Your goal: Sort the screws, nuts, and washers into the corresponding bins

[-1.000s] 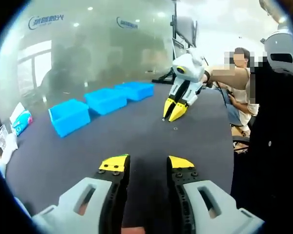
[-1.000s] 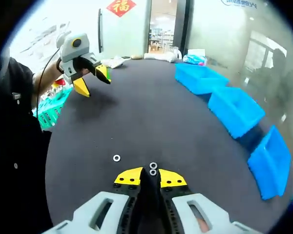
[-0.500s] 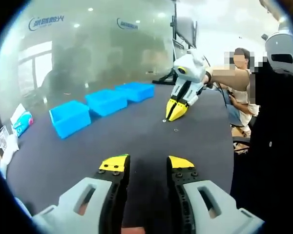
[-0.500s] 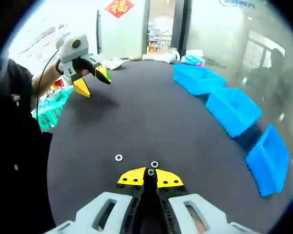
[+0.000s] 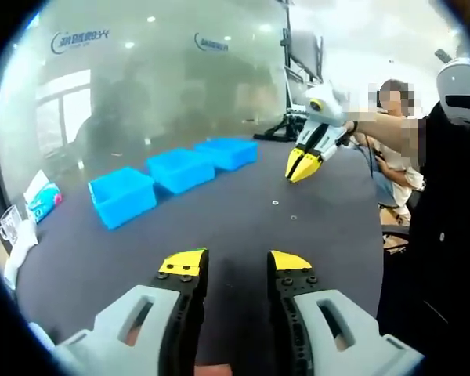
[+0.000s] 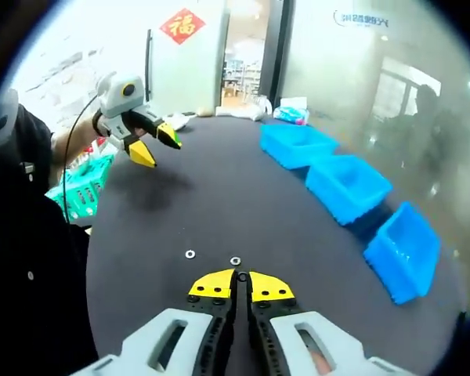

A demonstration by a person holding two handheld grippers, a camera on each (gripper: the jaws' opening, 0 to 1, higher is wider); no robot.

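Right gripper (image 6: 242,276) closed; washers (image 6: 235,261) flat on table (image 6: 219,204).

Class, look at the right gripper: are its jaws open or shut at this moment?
Shut. In the right gripper view the right gripper has its yellow tips pressed together with no gap. A small piece sits between them, too small to name. Two washers lie on the table.

Three blue bins (image 6: 346,185) in a row, two washers (image 6: 189,254) lying loose on the counter (image 6: 219,196), and two tongs (image 6: 240,285).
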